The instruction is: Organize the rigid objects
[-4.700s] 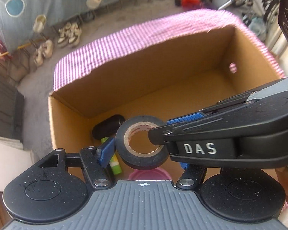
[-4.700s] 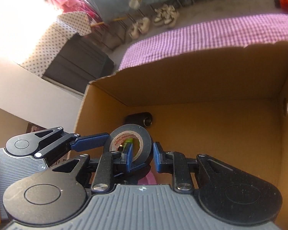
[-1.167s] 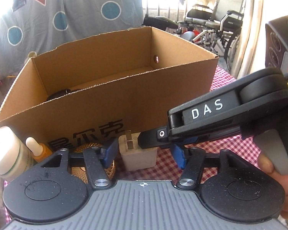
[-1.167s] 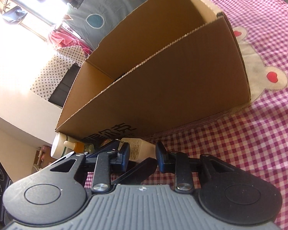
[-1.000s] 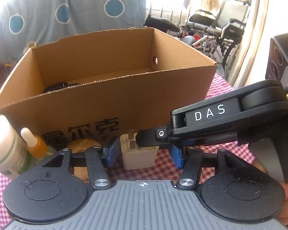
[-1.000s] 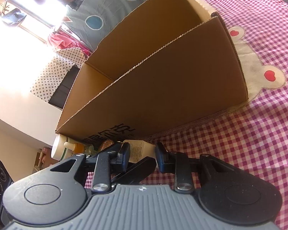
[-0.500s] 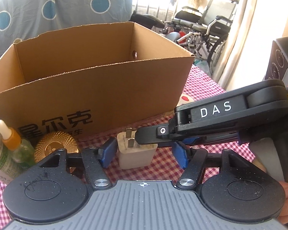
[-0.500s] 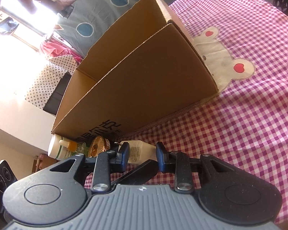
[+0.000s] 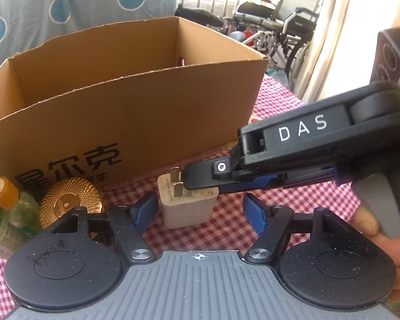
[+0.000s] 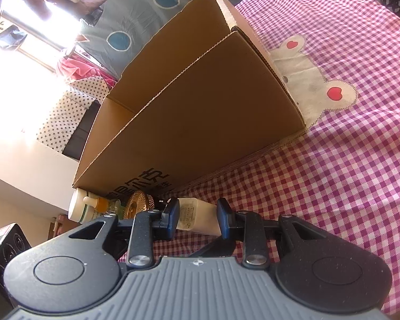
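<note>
Left wrist, white plug adapter (image 9: 189,205) between opening left fingers (image 9: 146,210), untouched, right fingers (image 10: 170,220) straddling it.

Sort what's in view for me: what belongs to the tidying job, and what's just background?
Job: white plug adapter, cardboard box, gold lid, dropper bottle, white bottle.
Background: wheelchairs, patterned sheet, checked tablecloth.

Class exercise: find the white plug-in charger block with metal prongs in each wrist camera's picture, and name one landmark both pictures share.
Left wrist view: white plug-in charger block stands low centre on the checked cloth, between the opening left gripper fingers, untouched by them.
Right wrist view: charger low centre, seen side-on between the right gripper fingers.
Shared landmark: brown cardboard box behind it.
</note>
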{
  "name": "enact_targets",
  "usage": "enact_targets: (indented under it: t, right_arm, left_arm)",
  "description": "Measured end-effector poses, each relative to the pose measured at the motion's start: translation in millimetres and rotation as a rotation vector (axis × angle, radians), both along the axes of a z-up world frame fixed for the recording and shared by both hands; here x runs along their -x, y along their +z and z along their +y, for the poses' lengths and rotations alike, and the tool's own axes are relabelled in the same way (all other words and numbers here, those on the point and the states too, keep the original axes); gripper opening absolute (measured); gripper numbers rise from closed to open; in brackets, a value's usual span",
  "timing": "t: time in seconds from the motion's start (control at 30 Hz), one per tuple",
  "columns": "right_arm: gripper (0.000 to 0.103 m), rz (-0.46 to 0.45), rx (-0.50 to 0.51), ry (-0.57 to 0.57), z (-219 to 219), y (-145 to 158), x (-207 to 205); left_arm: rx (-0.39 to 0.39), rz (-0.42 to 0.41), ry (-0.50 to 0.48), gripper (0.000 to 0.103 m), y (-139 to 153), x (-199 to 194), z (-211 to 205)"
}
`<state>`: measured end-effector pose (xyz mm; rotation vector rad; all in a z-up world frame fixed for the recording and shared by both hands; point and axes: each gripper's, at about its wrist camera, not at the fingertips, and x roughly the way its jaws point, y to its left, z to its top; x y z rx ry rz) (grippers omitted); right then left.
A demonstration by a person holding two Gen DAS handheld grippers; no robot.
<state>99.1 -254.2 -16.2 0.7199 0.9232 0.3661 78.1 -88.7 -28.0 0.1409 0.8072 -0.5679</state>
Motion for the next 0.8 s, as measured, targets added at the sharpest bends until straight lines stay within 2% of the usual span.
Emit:
enact_targets:
  t: [0.27,0.4,0.63,0.8]
  right_arm:
    - [0.033,-0.004,0.003,0.009,3,0,-1]
    - [0.033,-0.012,0.025,0.011,5,2,-1]
    - [0.033,-0.036,0.025,0.009,5,9,7]
    - [0.033,-0.084,0.022,0.017,6,30,19]
  left_arm:
    - [-0.051,-0.027,0.01,0.056,-4,-3,-8]
    - [-0.053,-0.032,0.023,0.046,-4,1,-7]
    - [-0.024,-0.035,0.036,0.045,3,8,-1]
    - [0.01,-0.076,0.029,0.042,25,23,7]
